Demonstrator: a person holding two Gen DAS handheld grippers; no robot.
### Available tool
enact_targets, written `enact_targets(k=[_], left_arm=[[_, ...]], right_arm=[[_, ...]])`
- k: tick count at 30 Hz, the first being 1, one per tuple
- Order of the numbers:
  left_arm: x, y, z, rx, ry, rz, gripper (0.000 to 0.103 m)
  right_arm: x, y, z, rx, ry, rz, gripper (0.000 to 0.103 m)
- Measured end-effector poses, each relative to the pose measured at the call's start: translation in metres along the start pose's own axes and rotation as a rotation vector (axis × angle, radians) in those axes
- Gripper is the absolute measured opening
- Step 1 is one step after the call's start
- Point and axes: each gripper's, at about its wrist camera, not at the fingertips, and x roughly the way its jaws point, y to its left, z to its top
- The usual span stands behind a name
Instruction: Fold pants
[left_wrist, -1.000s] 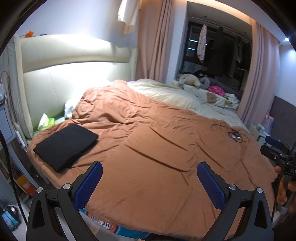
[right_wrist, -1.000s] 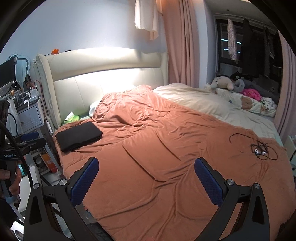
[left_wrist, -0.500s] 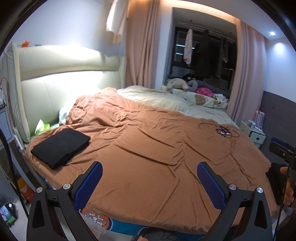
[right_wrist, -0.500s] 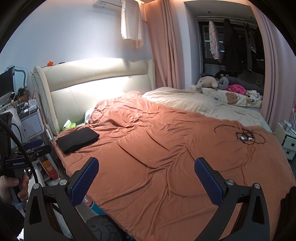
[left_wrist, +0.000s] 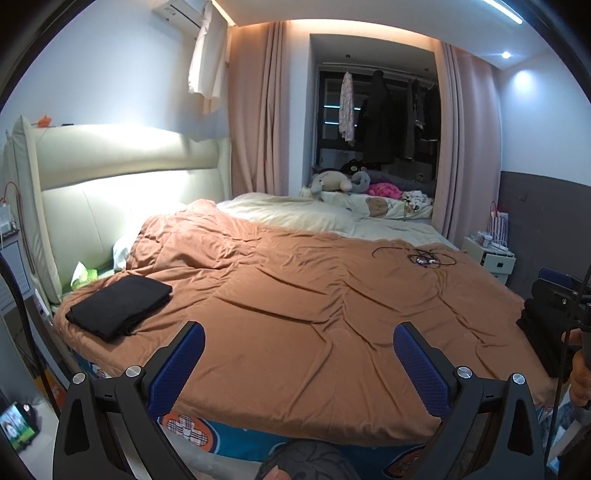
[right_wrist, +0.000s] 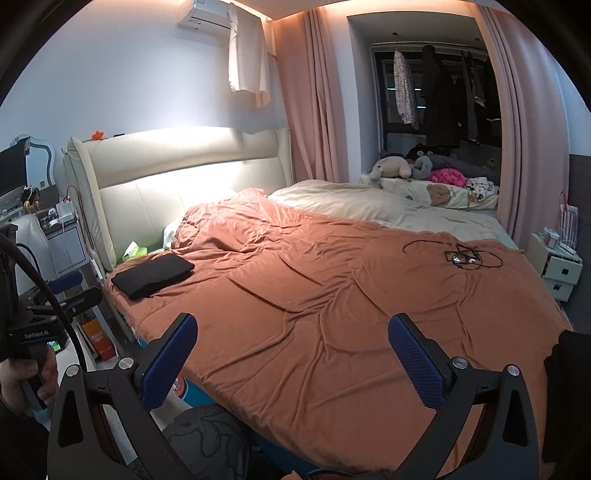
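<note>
Left wrist view: your left gripper (left_wrist: 297, 356) hangs with jaws spread wide, holding nothing, and sits farther back from the bed's near edge than a second ago. The folded black pants (left_wrist: 120, 307) lie at the near-left corner of the orange duvet (left_wrist: 314, 314); a dark garment (left_wrist: 535, 336) shows at the right edge.

Right wrist view: your right gripper (right_wrist: 291, 354) is likewise wide open and empty, also pulled back. The pants (right_wrist: 153, 275) lie untouched. This fold looks finished; the dark garment is probably next.
</note>
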Motion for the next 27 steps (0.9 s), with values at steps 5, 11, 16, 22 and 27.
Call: enact_targets(k=[5, 11, 16, 22, 27], left_arm=[[-0.016, -0.011, -0.009, -0.021, -0.024, -0.02, 0.102], [-0.036, -0.021, -0.018, -0.022, -0.053, -0.027, 0.102], [-0.05, -0.024, -0.027, -0.025, -0.058, -0.03, 0.102], [-0.061, -0.023, -0.036, -0.031, -0.054, -0.026, 0.103], [-0.068, -0.023, -0.041, -0.032, -0.058, -0.021, 0.102]], right_arm=[[-0.018, 0.005, -0.013, 0.008, -0.009, -0.019, 0.103], [-0.042, 0.014, -0.028, 0.008, -0.022, -0.035, 0.103], [-0.058, 0.022, -0.041, 0.0, -0.03, -0.051, 0.103], [-0.072, 0.028, -0.056, 0.005, -0.04, -0.068, 0.103], [-0.077, 0.03, -0.064, 0.002, -0.041, -0.083, 0.103]])
